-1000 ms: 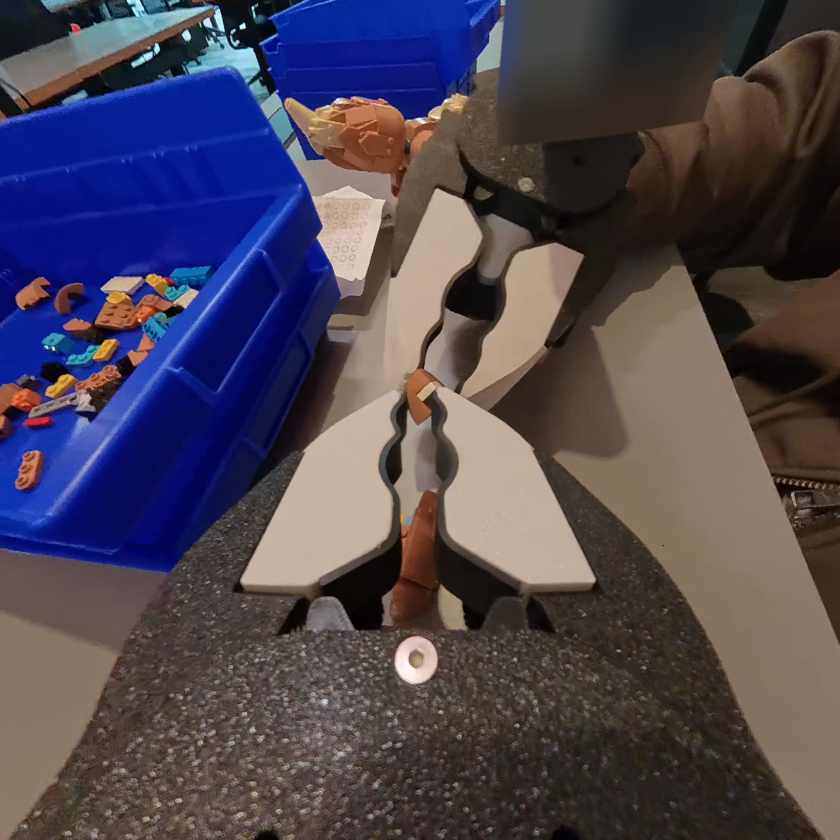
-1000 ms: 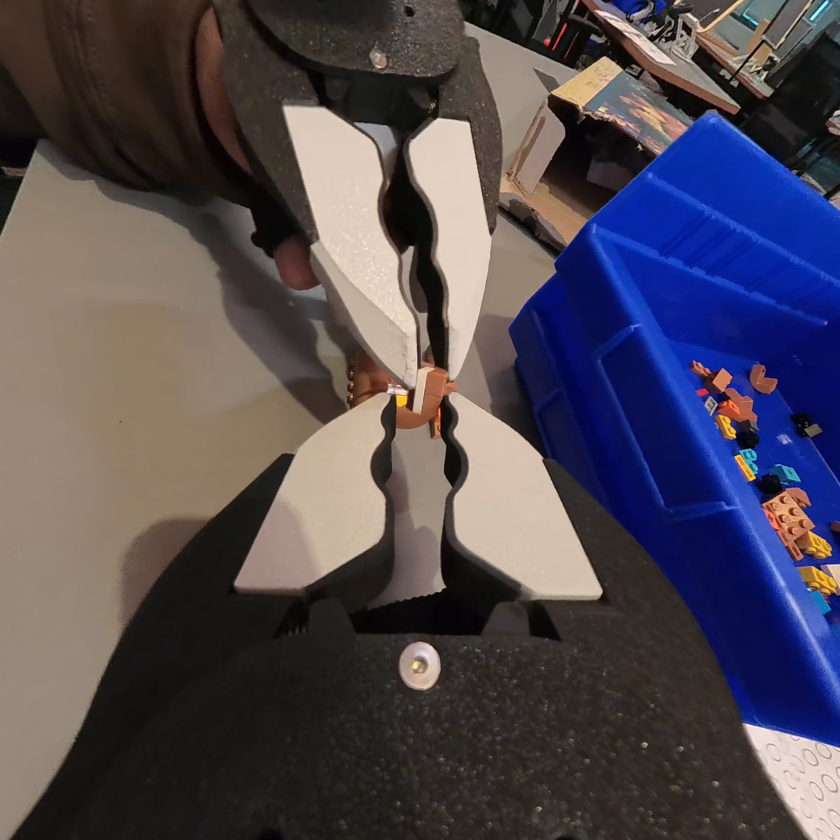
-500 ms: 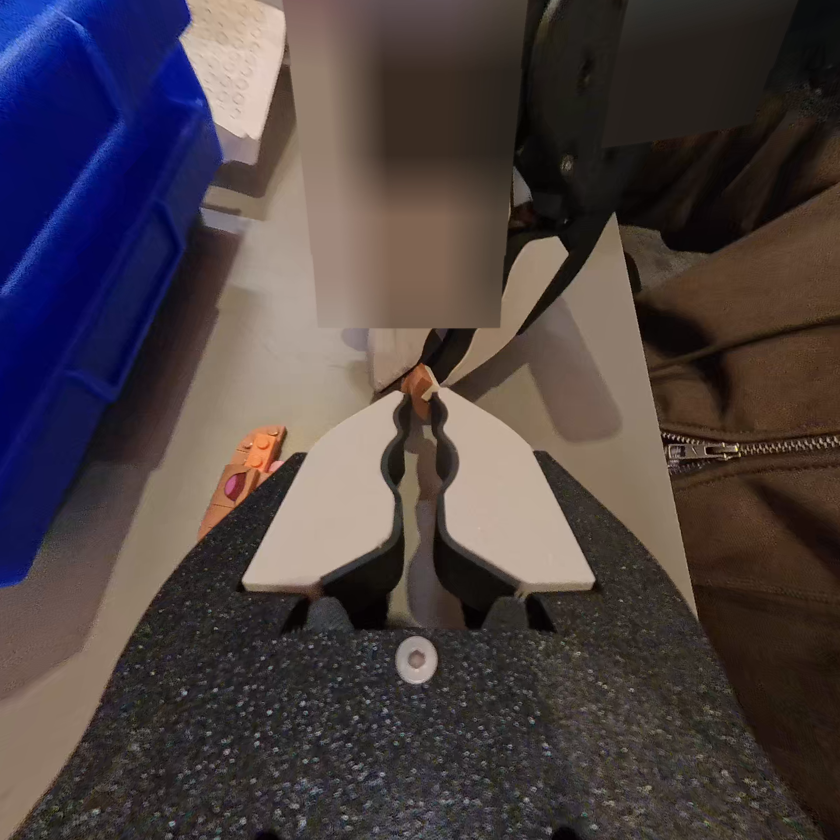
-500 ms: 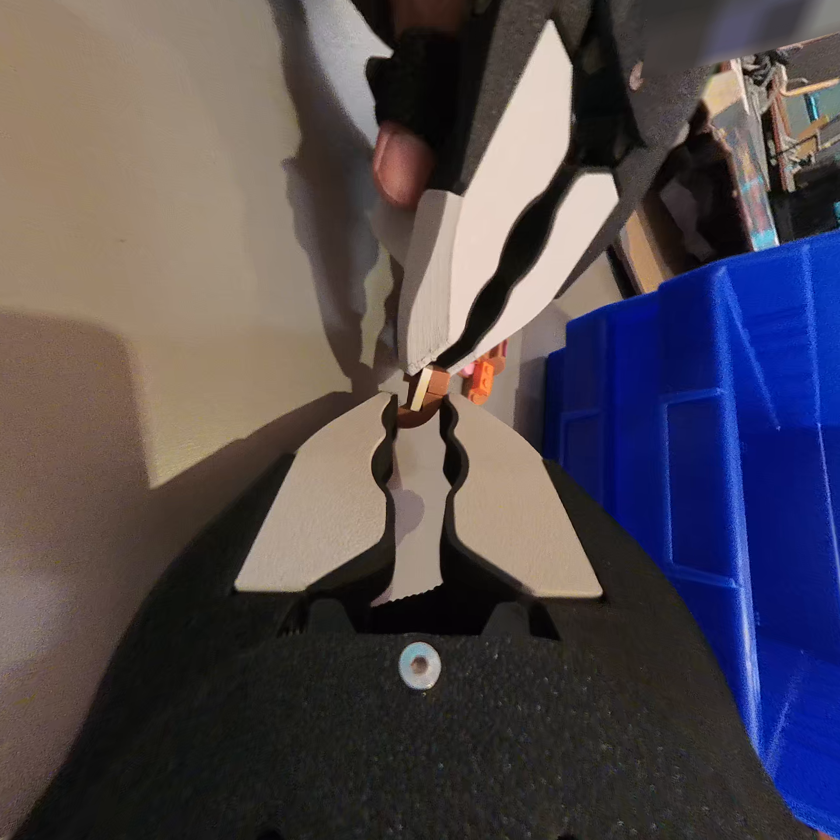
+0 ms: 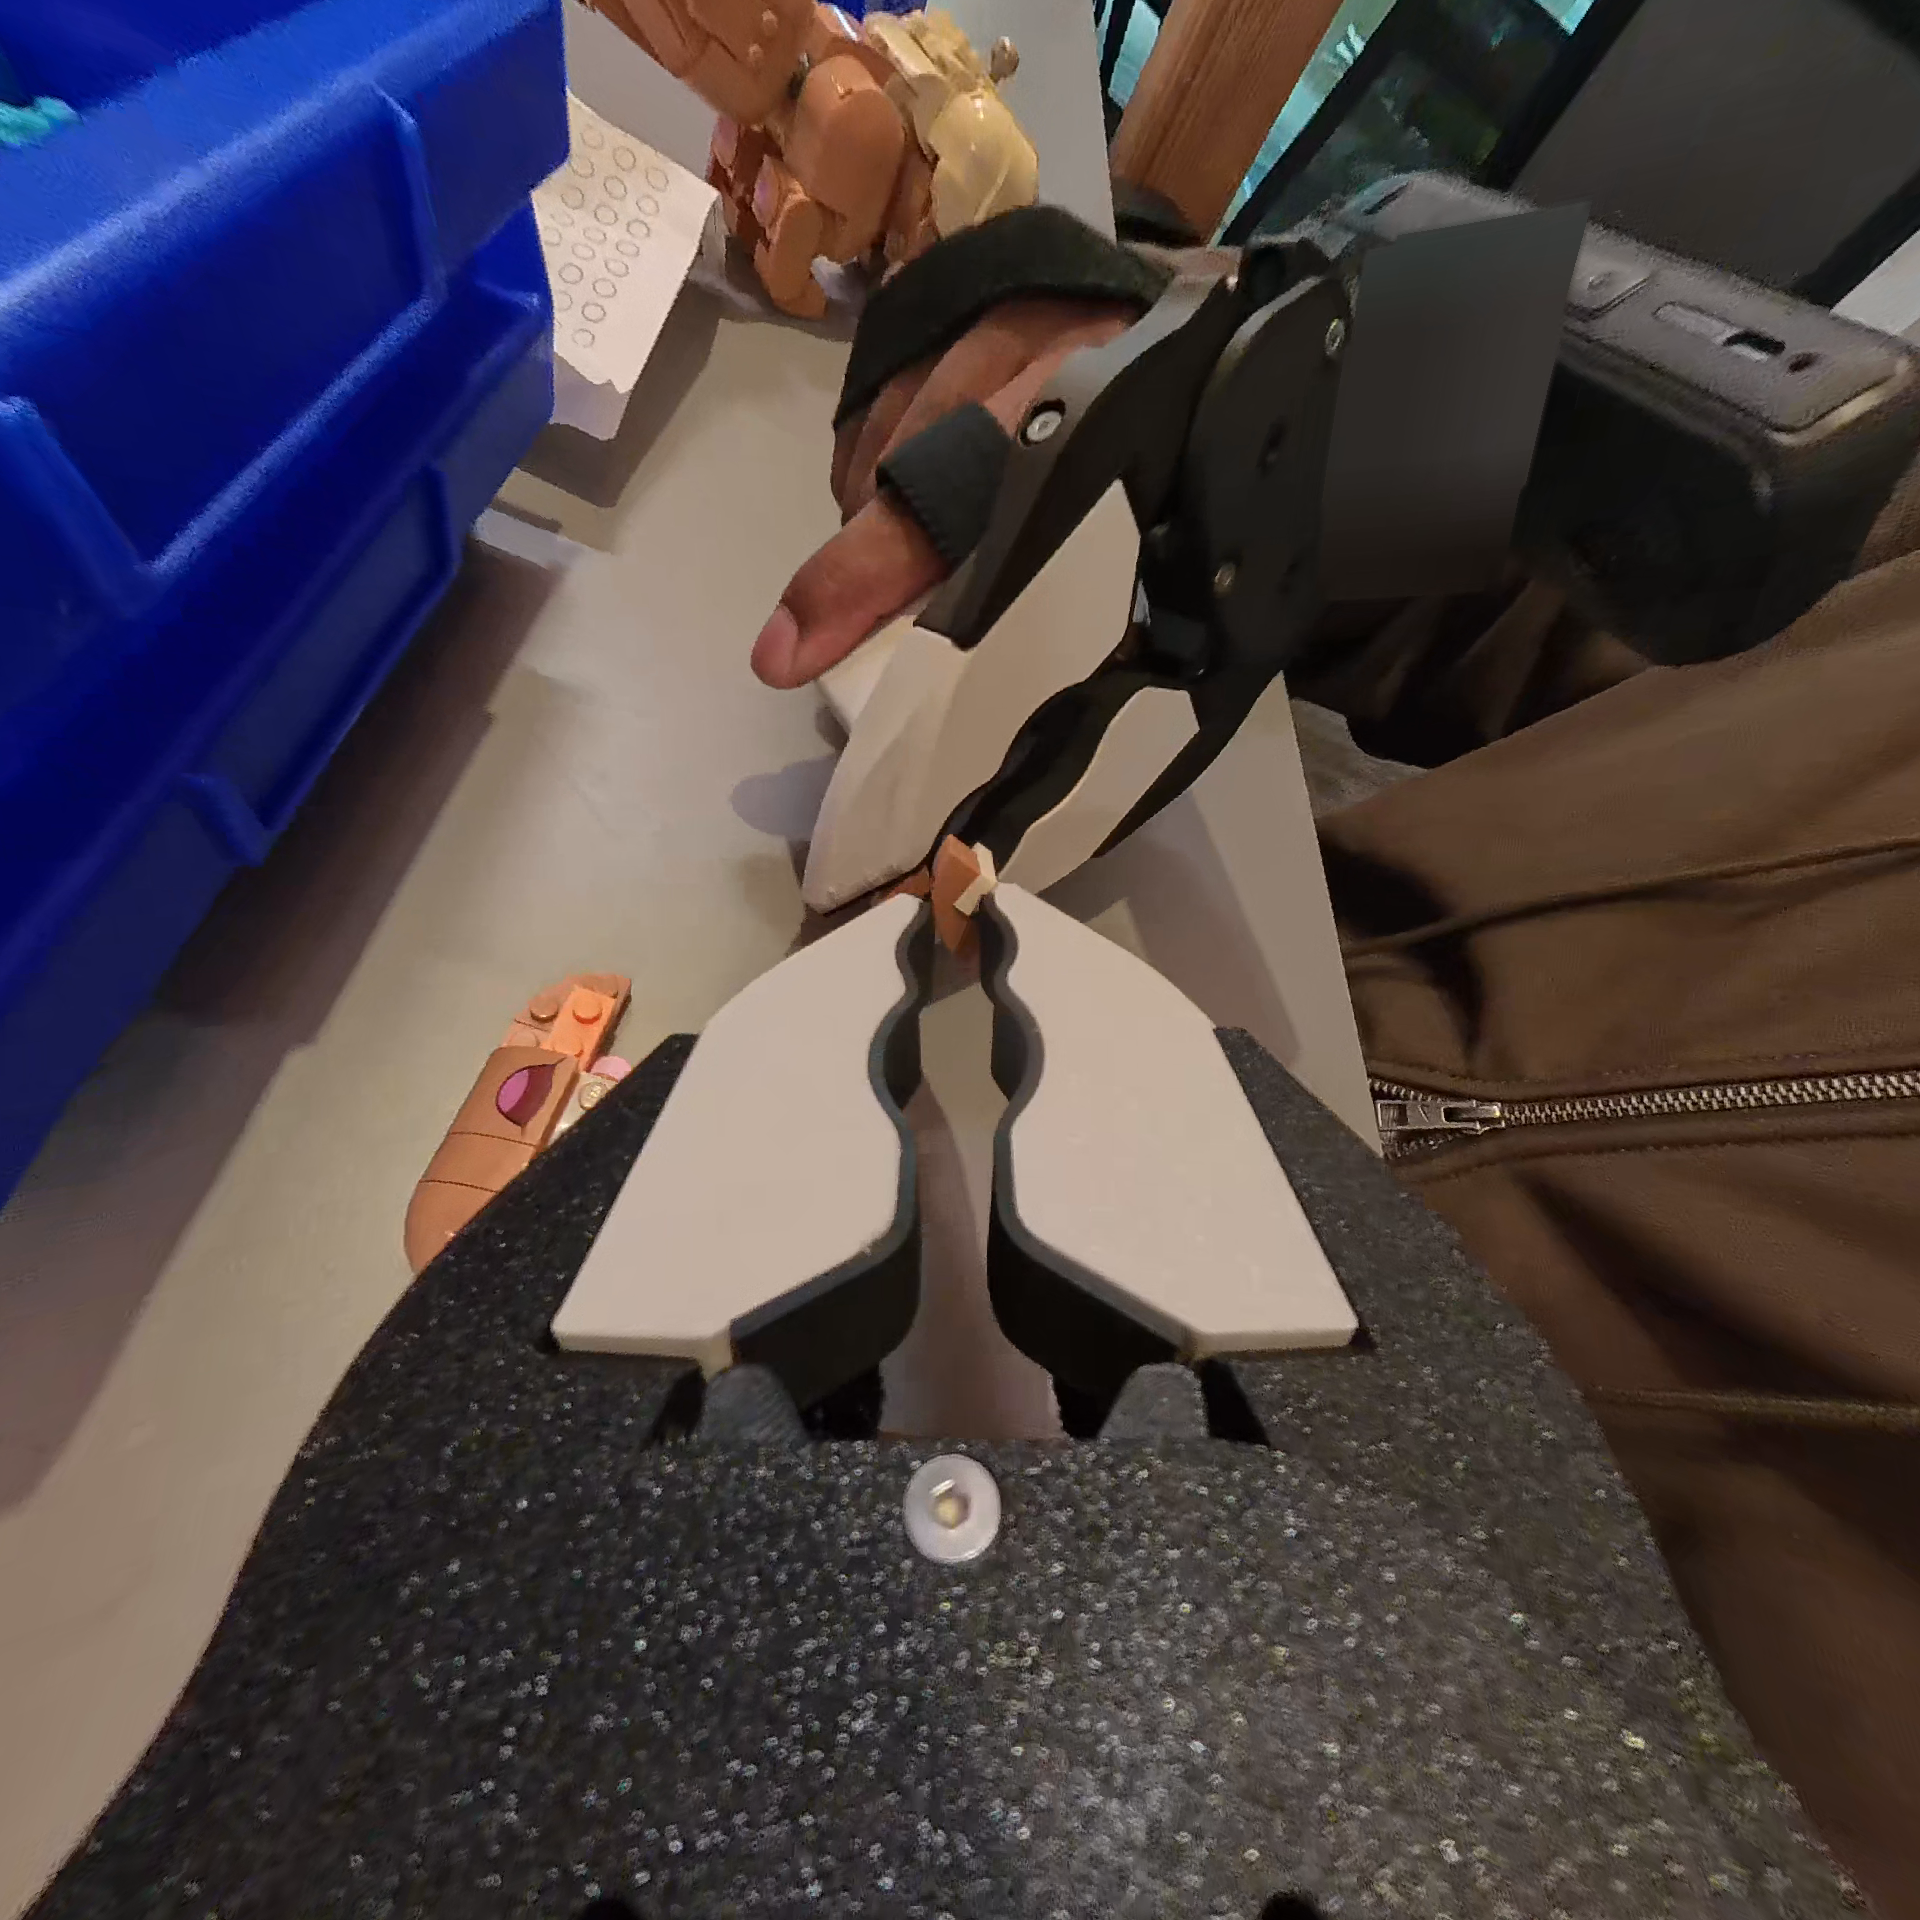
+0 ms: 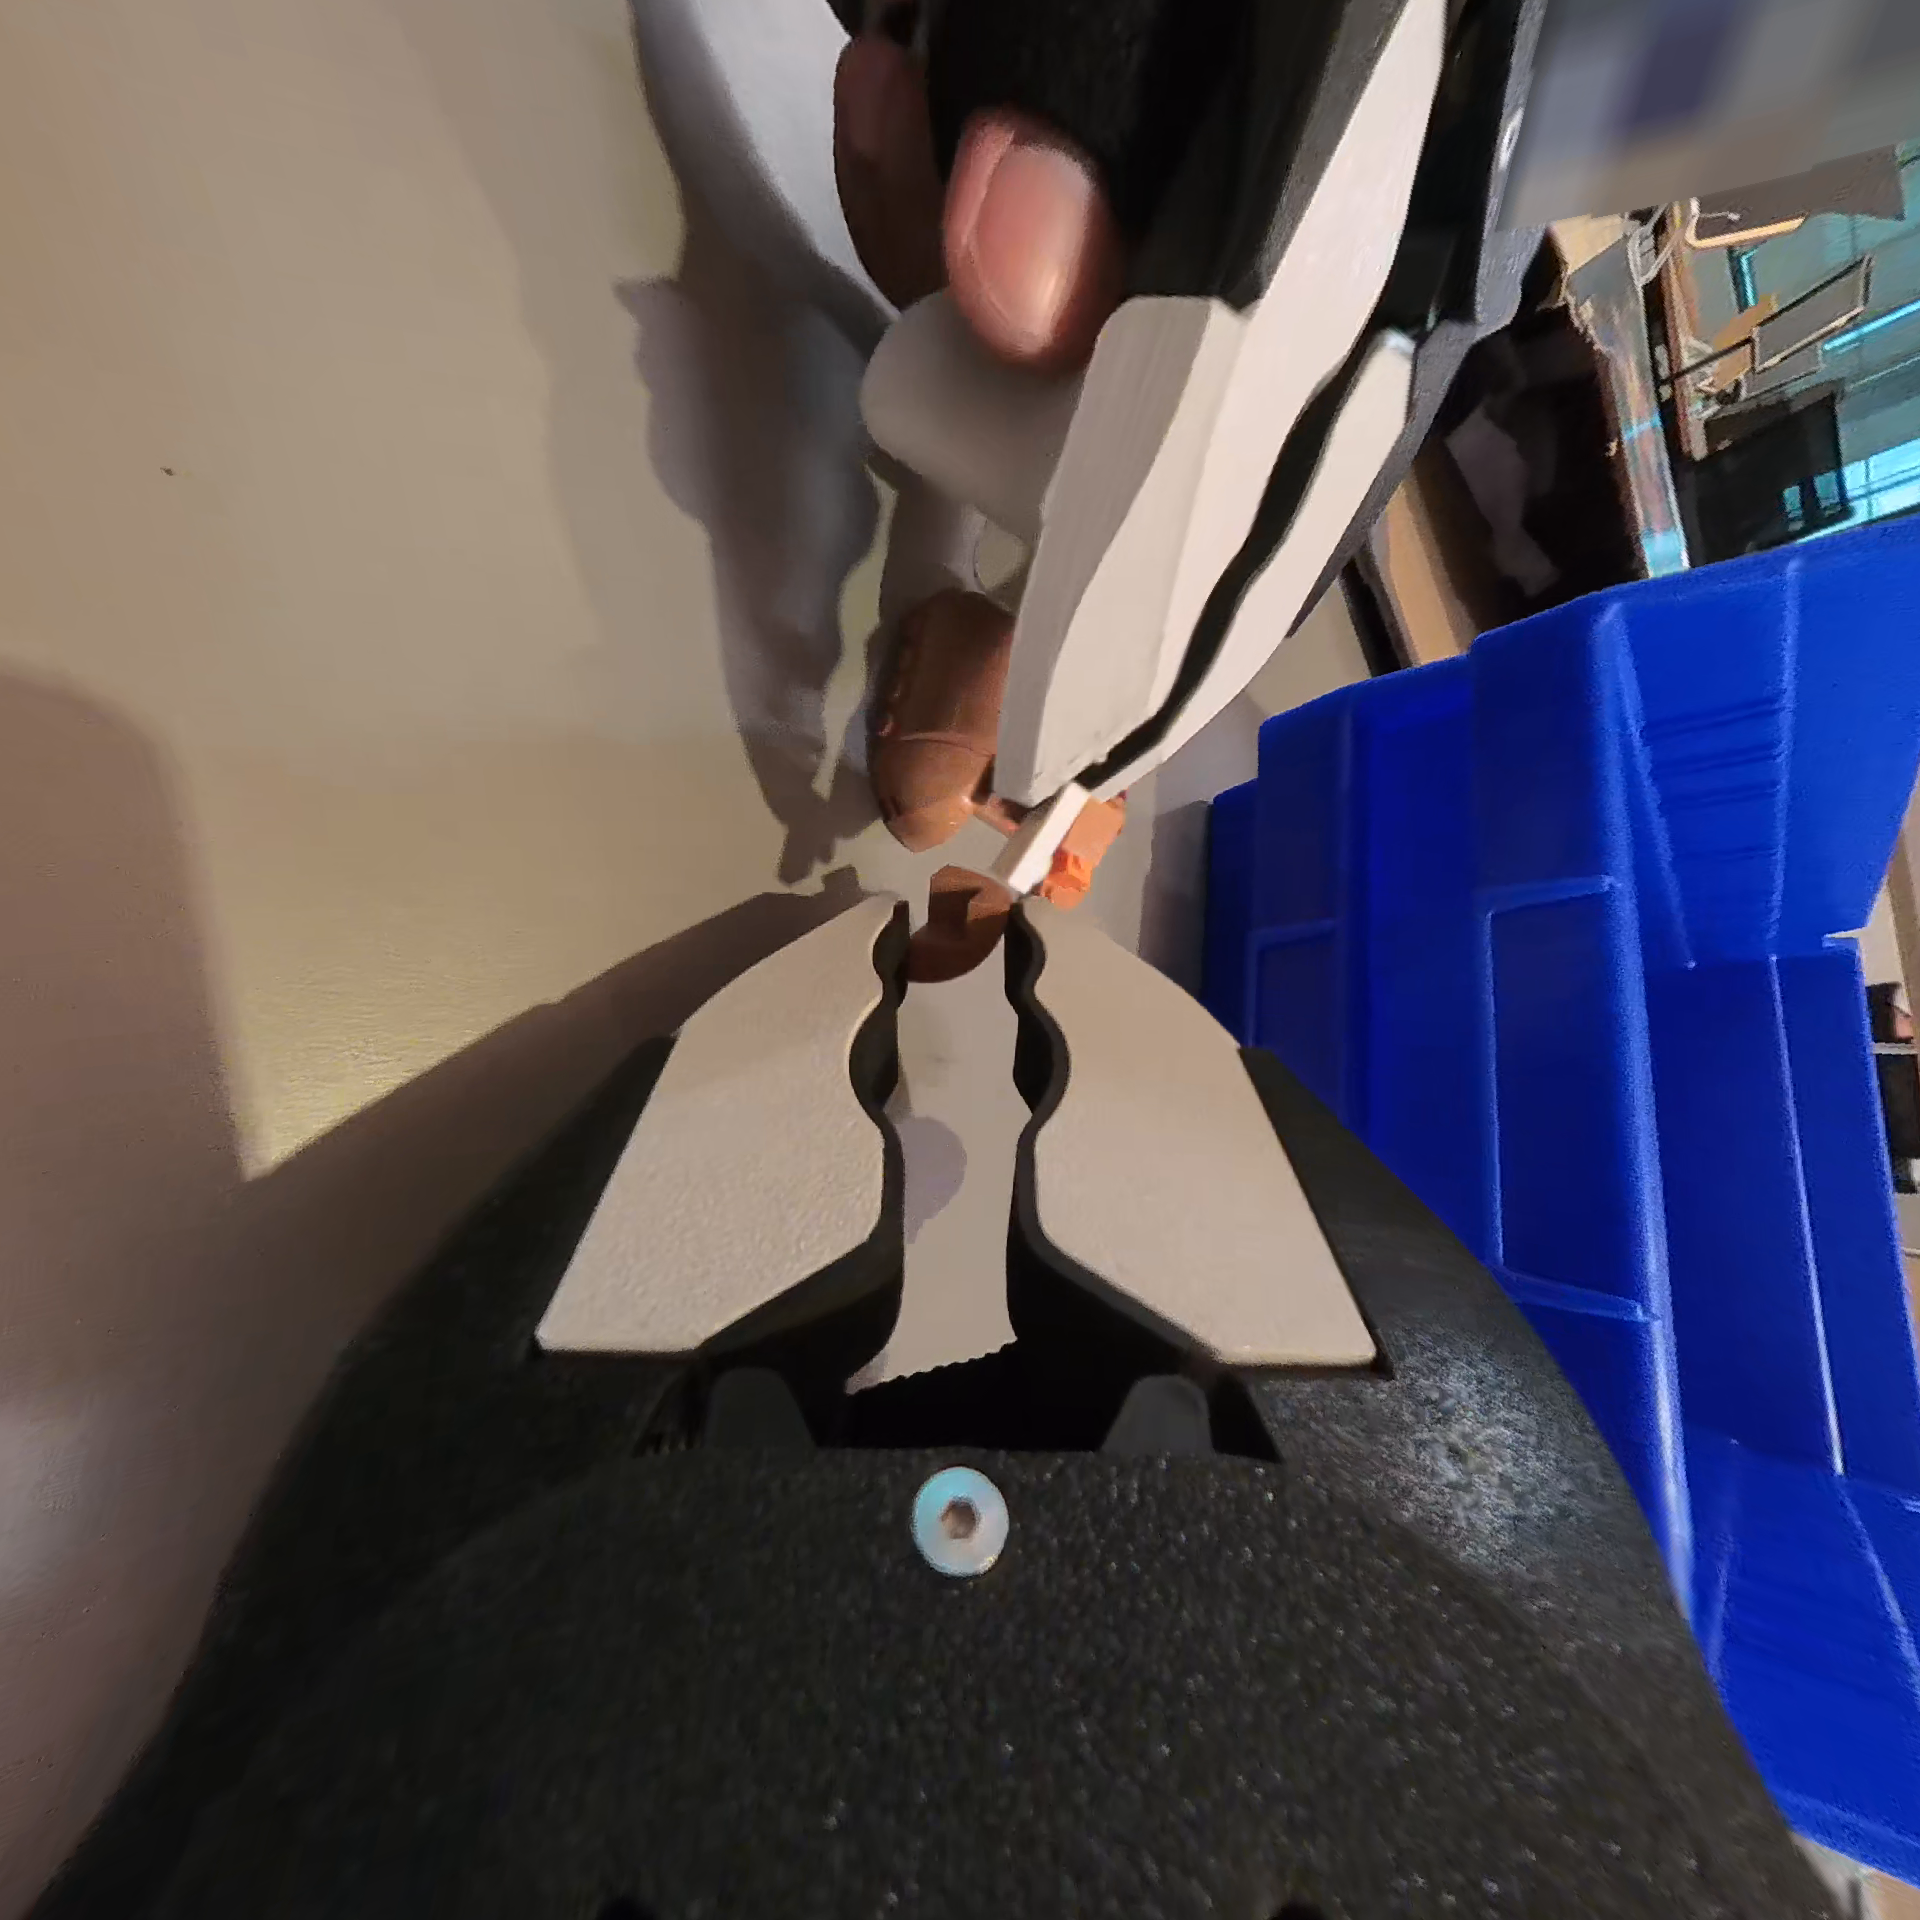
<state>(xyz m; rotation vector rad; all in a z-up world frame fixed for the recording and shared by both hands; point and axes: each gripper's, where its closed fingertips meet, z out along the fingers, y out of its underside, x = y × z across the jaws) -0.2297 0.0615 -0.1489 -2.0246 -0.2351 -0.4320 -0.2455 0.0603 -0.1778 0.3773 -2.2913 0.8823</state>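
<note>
left gripper (image 5: 961, 914): we see its tips pinched on a small brown brick piece (image 5: 956, 896) with a white plate (image 5: 975, 883) on it; from the right wrist view the white plate (image 6: 1039, 847) sits in this gripper's tips (image 6: 1049, 821).
right gripper (image 6: 956, 920): we see its tips closed on a rounded dark-brown piece (image 6: 954, 935); in the left wrist view it comes in tilted from the far right, tips (image 5: 961, 836) meeting the left gripper's.
contact: both grippers meet tip to tip above the grey tabletop (image 5: 644, 748), near its right edge; brown and white pieces touch.
hand: the person's hand (image 5: 914, 457) in a black fingerless glove holds the right gripper; a thumb (image 6: 1023, 249) shows on the left gripper.
loose assembly: a brown-orange brick part with a pink spot (image 5: 520, 1112) lies on the tabletop just beside the left gripper's body, between it and the bin; the same part (image 6: 940, 727) shows behind the left gripper's fingers.
blue bin (image 5: 229, 468): at the tabletop's left side, another stacked under it; seen too in the right wrist view (image 6: 1610, 987).
brick animal model (image 5: 862, 135): tan and brown, at the far edge.
dotted sheet (image 5: 613, 249): white, beside the bin, just in front of the model.
person: brown zipped jacket (image 5: 1621, 1143) off the right edge.
</note>
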